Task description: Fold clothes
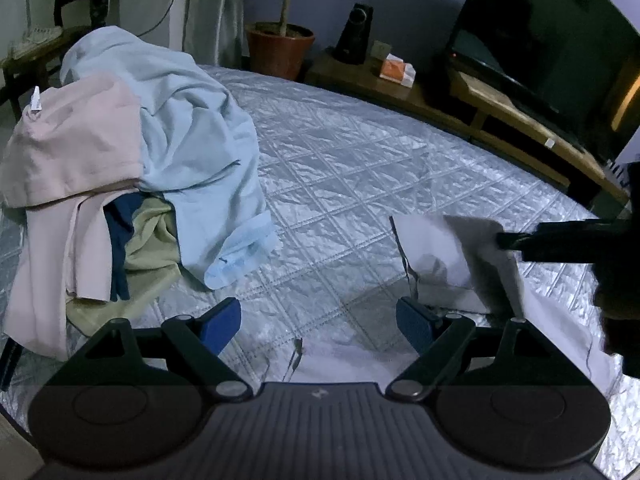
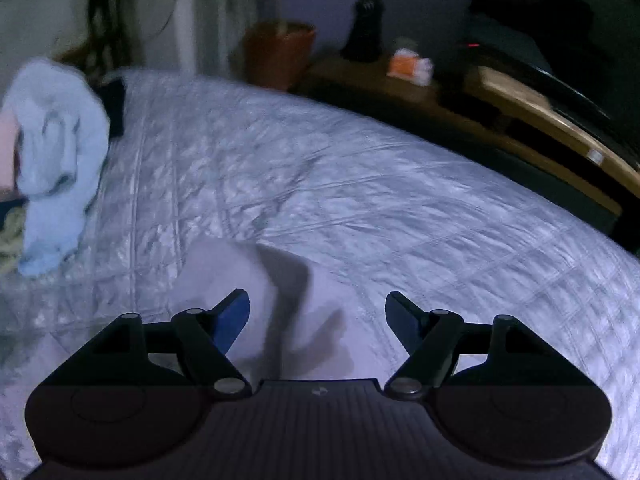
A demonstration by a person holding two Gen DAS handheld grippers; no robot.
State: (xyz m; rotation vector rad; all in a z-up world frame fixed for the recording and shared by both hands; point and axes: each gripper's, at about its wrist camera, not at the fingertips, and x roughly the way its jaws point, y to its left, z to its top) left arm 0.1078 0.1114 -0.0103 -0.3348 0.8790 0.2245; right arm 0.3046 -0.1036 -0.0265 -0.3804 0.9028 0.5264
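A white garment point(image 1: 448, 256) lies on the quilted silver bedspread point(image 1: 340, 184), partly folded, just ahead and right of my left gripper point(image 1: 319, 326), which is open and empty above the bed. My right gripper point(image 2: 318, 322) is open and empty too, hovering over the same white garment point(image 2: 248, 280); the view is blurred. Its dark body point(image 1: 560, 240) shows at the right edge of the left wrist view, at the garment. A heap of unfolded clothes, light blue point(image 1: 188, 132), pink point(image 1: 76, 140), olive and navy, sits at the left.
A terracotta plant pot point(image 1: 280, 48) stands behind the bed. A low wooden bench point(image 1: 500, 96) at the back right carries a dark speaker point(image 1: 356, 34), an orange and white box point(image 1: 396, 70) and a television point(image 1: 552, 52). A wooden side table point(image 1: 36, 52) is at far left.
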